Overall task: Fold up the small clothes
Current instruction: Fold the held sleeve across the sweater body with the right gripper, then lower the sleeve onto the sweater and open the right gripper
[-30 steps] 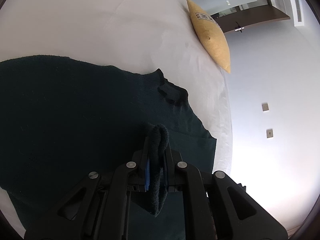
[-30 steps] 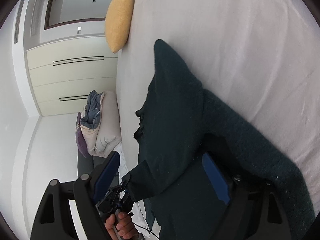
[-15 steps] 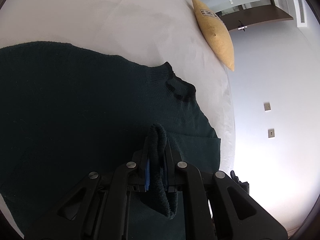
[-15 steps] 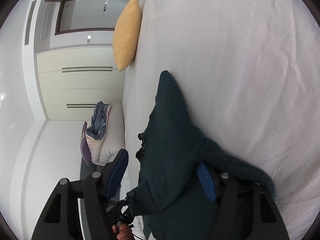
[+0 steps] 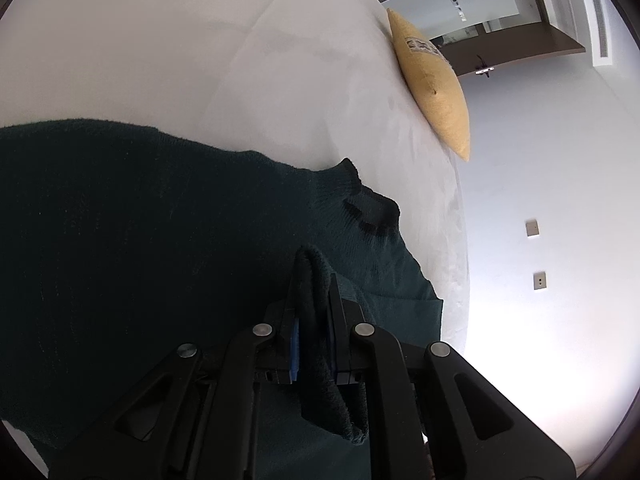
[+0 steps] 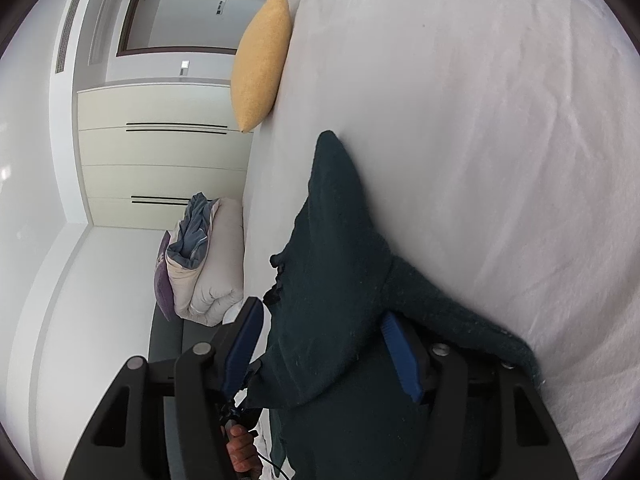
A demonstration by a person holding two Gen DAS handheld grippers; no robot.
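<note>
A dark green knitted sweater [image 5: 140, 240] lies spread on a white bed [image 5: 200, 60], its collar [image 5: 366, 216] toward the bed's edge. My left gripper [image 5: 312, 280] is shut on a fold of the sweater's edge, which hangs out behind the fingers. In the right wrist view the sweater [image 6: 332, 280] lies between the blue pads of my right gripper [image 6: 324, 344], whose jaws stand wide apart. A sleeve [image 6: 460, 312] drapes over the right finger.
A yellow cushion [image 5: 436, 92] leans at the bed's edge, also in the right wrist view [image 6: 260, 60]. A folded pile of bedding [image 6: 208, 264] sits on a dark sofa beside the bed. White wardrobe doors [image 6: 160, 160] stand behind.
My left gripper has drawn back slightly with the sweater fold in it, showing more of the bed. My right gripper has pulled back and stayed open.
</note>
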